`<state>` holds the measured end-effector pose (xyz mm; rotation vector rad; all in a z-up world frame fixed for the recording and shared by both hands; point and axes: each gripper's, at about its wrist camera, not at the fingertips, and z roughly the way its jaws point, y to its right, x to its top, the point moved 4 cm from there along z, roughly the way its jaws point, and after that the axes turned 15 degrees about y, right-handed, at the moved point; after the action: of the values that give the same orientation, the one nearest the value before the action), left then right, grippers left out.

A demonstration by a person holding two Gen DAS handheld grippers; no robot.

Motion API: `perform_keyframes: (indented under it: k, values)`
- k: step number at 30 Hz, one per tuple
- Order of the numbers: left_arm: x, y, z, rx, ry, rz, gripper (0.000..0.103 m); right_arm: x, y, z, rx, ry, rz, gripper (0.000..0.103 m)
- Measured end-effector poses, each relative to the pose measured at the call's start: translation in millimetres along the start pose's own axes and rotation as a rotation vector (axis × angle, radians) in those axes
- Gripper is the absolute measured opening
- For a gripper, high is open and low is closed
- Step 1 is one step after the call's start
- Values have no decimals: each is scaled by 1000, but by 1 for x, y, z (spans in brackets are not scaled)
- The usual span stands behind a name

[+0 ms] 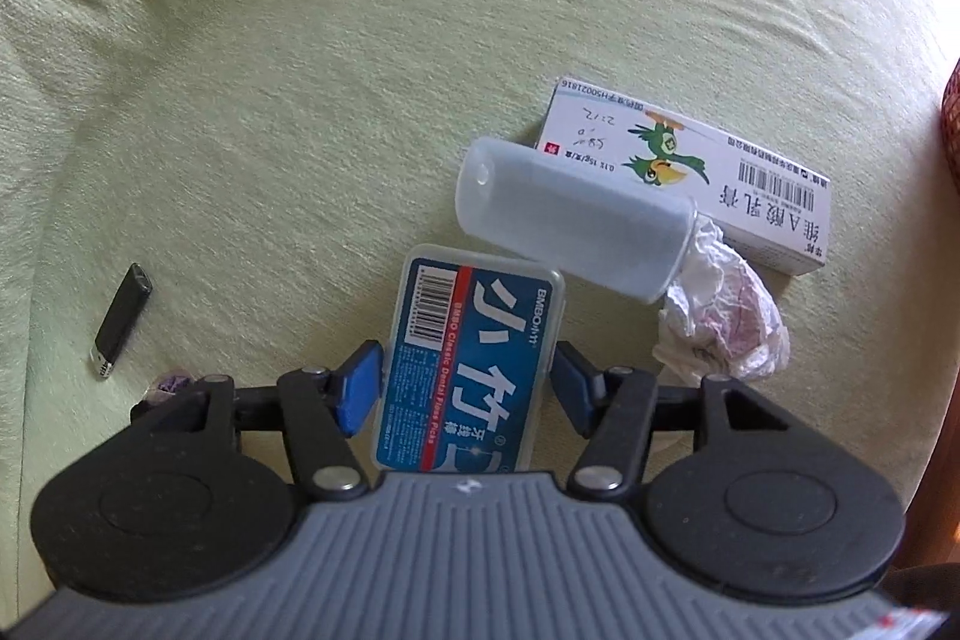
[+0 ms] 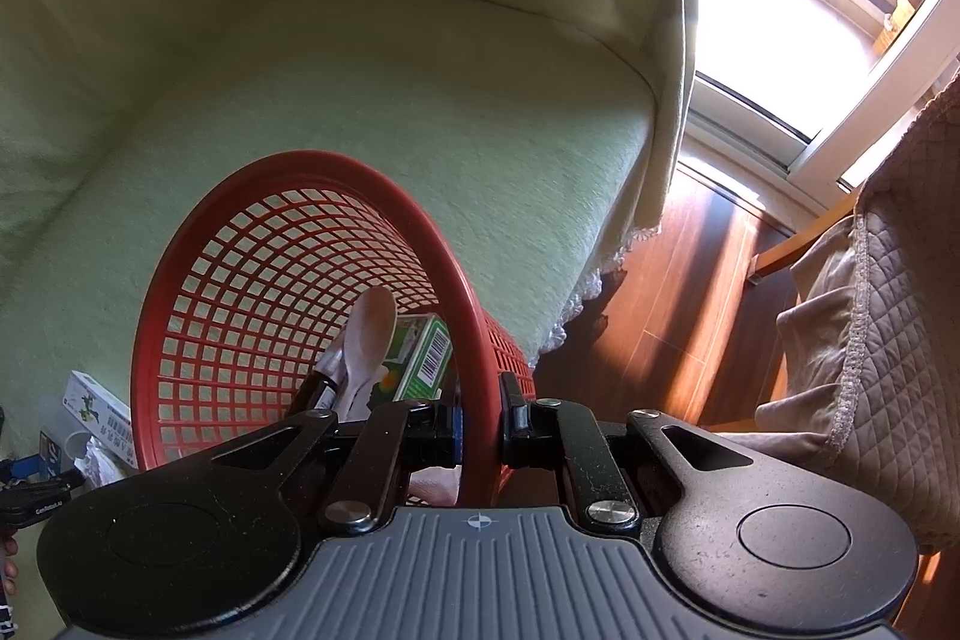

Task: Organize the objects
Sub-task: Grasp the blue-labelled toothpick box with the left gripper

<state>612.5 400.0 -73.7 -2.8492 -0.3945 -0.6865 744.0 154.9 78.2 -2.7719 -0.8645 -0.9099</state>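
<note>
Dental floss pick box (image 1: 468, 358), blue label, clear plastic case, lies flat on the green sofa cover (image 1: 300, 100), between the fingers of the left gripper (image 1: 467, 388). Jaws stand apart: left blue pad (image 1: 360, 388) sits just beside the box edge, contact not clear; right pad (image 1: 576, 385) shows a gap. Not gripping. Near end of the box is cut off by the gripper body.

Far corner of the box is overlapped by a translucent plastic cup (image 1: 570, 214) lying on its side; whether they touch, can't tell. Behind the cup: white ointment carton (image 1: 690, 166) with green bird print, partly hidden by the cup. Crumpled tissue (image 1: 720, 328) at the cup's open end, pinkish marks, unclear what. Well off to the left: black USB stick (image 1: 123, 319). Small purple thing (image 1: 171, 385) at the left linkage, mostly hidden, can't identify.

Right gripper (image 2: 480, 424) is clamped on the rim of the red mesh basket (image 2: 288, 172), which is tilted up on the sofa. Inside: wooden spoon (image 2: 372, 334), green box with barcode (image 2: 423, 358), a dark item (image 2: 315, 391) largely hidden by the gripper. The carton and cup show at the lower left edge of the right wrist view, small and cut off. Window is blown out by glare.
</note>
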Motion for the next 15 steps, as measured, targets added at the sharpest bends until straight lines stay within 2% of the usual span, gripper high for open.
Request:
perform_keyframes:
  k: [3, 8, 11, 15]
  values:
    - [-4, 2, -3, 7, -6, -5, 55, -1, 0, 0, -3, 0, 6, 8]
    - [-7, 3, -17, 30, -9, -84, 55, 0, 0, 0, -4, 0, 10, 8]
    - [-2, 5, -34, 35, 8, -126, 55, 0, 0, 0, -5, 0, 11, 8]
    - [12, 10, -58, 42, -20, -185, 55, -1, -2, 1, -3, -5, 7, 8]
